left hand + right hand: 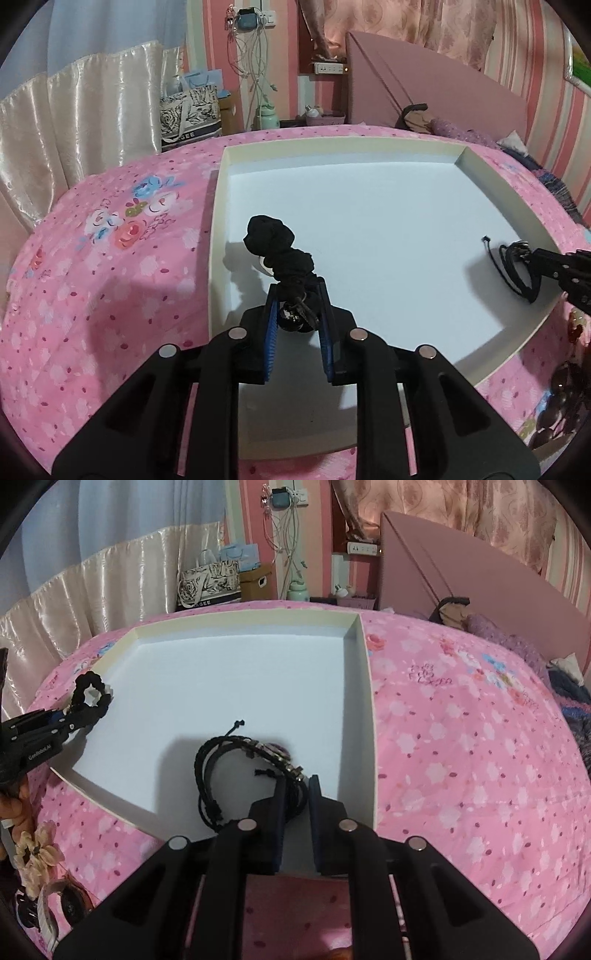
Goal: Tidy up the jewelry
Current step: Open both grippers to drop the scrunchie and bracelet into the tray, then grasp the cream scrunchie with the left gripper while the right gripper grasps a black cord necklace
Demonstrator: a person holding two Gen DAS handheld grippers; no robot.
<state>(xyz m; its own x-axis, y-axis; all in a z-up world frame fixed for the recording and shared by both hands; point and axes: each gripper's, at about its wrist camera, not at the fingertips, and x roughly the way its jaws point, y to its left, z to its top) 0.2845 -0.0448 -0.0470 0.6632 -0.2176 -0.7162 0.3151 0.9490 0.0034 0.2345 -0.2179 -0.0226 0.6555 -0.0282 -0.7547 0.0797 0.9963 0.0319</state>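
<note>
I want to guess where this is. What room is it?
Probably a bedroom: a pink flowery bedsheet, a padded headboard and curtains. A white tray sits on the bed.

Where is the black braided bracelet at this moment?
In the right wrist view, the black braided bracelet lies inside the white tray, near its right wall, pinched by the right gripper.

black scrunchie (277,245): crumpled, standing up off tray floor, centre-left of left view | black braided cord bracelet (236,771): looped bundle, lower centre of right view | white tray (369,155): shallow, open
</note>
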